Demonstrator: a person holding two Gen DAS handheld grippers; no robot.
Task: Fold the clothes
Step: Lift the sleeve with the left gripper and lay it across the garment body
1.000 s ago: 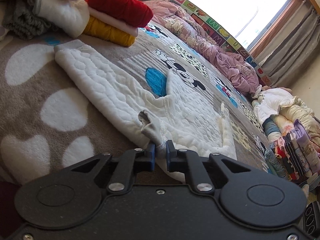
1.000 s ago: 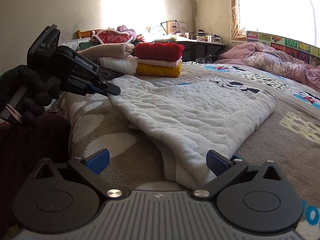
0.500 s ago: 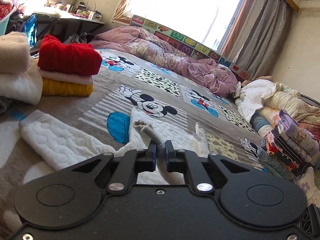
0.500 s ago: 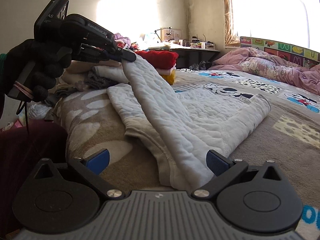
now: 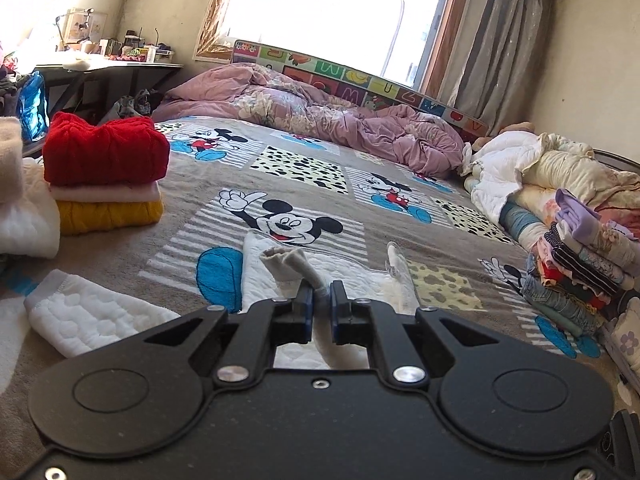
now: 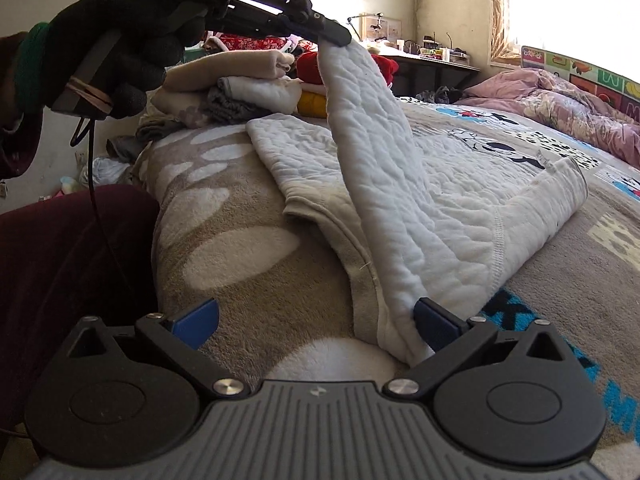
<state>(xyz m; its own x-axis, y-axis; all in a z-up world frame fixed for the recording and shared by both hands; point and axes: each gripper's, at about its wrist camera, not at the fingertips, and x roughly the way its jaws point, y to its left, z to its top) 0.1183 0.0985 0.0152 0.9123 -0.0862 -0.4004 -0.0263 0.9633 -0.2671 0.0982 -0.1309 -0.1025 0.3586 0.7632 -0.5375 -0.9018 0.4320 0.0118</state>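
Left wrist: left gripper (image 5: 320, 305) fingers clamped on white quilted garment (image 6: 384, 168) sleeve; right gripper (image 6: 316, 320) fingers spread wide.

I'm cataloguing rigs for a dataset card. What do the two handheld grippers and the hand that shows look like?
The left gripper is all black, with blue pads and white lettering on top. The right gripper has a ribbed grey body, black arms and blue pads. The left hand wears a black glove with a green cuff; a thin black cable hangs below it.

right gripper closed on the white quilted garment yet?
No: in the right wrist view the right gripper has its blue pads wide apart, only the right-hand one touching the white quilted garment.
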